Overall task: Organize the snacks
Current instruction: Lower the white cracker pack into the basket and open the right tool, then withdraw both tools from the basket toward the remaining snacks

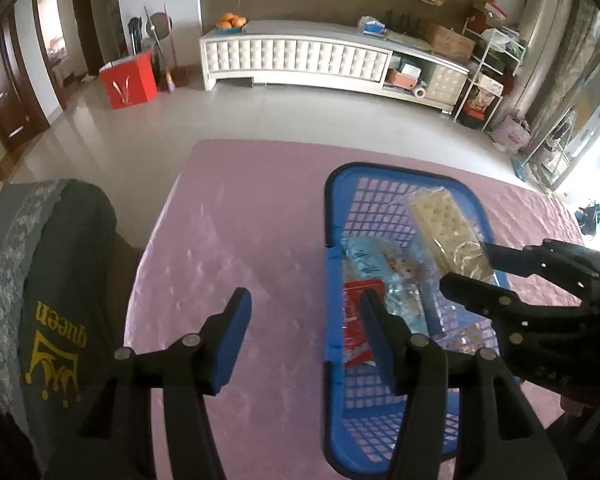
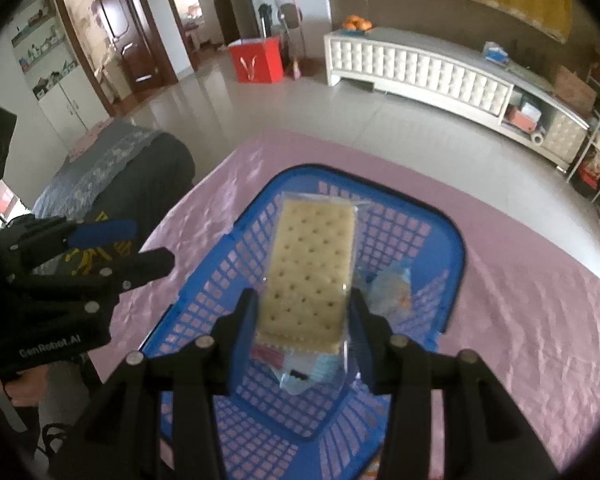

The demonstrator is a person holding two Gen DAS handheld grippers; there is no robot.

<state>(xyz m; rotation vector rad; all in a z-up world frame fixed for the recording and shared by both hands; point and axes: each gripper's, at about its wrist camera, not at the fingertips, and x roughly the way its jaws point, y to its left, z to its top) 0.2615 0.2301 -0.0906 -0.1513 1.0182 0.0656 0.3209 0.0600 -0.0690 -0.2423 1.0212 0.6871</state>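
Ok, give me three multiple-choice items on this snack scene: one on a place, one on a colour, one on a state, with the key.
1. Where is the cracker pack?
A. Flat on the pink tablecloth
B. Held above the basket
C. On the white cabinet

2. What colour is the basket?
A. Blue
B. Green
C. Red

3. How is the left gripper?
A. Shut on a red packet
B. Shut on the basket's rim
C. Open, with nothing pressed between its pads

Key: 1 B, the right gripper clamps the pack's near end over the lattice floor. 2 A, rim and lattice are blue against the pink tablecloth. 3 C, its blue pads stand apart, one over the cloth and one over the basket, gripping nothing.
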